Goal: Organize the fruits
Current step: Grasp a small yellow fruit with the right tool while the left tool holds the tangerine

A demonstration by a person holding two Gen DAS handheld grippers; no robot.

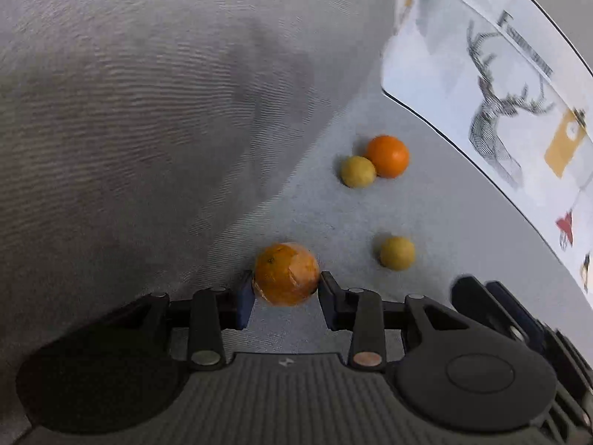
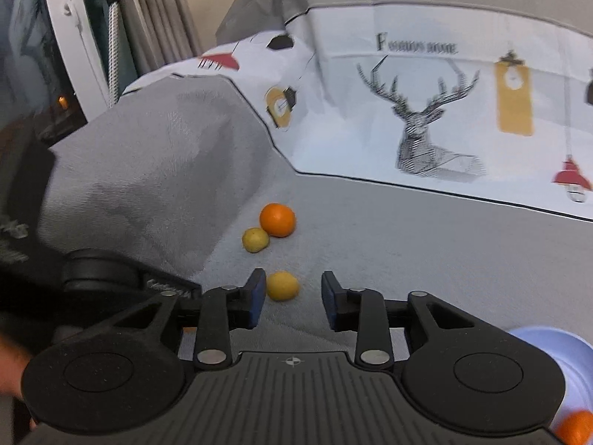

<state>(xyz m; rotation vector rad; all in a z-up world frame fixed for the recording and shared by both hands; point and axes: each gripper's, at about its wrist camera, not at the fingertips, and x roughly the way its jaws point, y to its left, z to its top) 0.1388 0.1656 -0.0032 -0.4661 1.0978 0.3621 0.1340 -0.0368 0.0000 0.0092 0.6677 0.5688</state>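
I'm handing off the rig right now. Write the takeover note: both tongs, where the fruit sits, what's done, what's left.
Left tongs: closed on the scuffed orange, low over the grey sofa seat.
Right tongs: open, empty, with a yellow fruit between the fingers, not gripped.
Loose on the seat: a smooth orange touching a second yellow fruit.
Done: one orange seems to sit by a pale blue container at lower right; partly cut off.
Left: place the held orange, then collect the three loose fruits.

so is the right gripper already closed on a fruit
No, the right gripper is open, with the small yellow fruit lying loose by its left finger.
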